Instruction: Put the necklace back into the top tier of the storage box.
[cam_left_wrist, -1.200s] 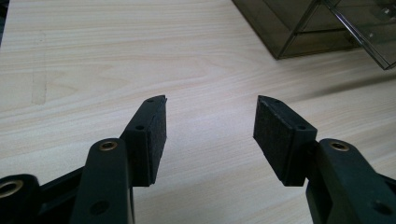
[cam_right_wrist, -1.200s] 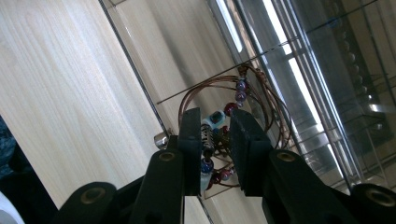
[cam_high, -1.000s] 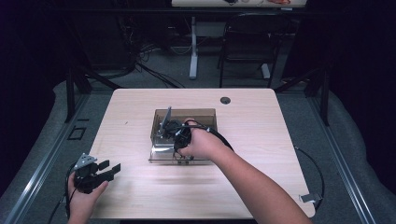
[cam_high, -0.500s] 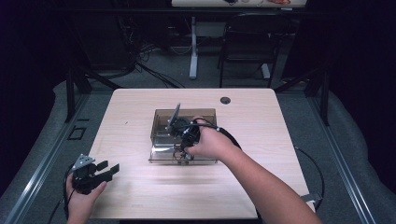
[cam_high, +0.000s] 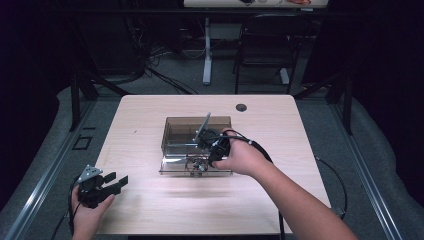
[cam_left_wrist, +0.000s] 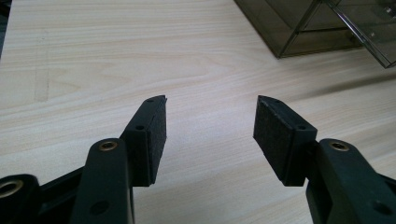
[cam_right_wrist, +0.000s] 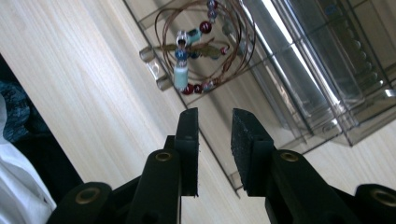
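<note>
"Two grippers on the desk (cam_high: 150, 210) — what's mine doing?"

"My right gripper (cam_right_wrist: 215, 126) hovers over the clear box's (cam_high: 197, 131) open lid (cam_high: 175, 167), jaws a little apart, having just widened a touch, nothing between them. The wire bracelet (cam_right_wrist: 201, 51) with beads lies on that lid, at twelve o'clock from the jaws."

"And the left gripper (cam_left_wrist: 210, 128)?"

"Parked at seven o'clock on the desk, jaws wide apart, holding nothing."

"How far along?"

"I'd judge the box is opened and the bracelet ungrasped. Picking it up and stowing it inside the box appears left."
</note>
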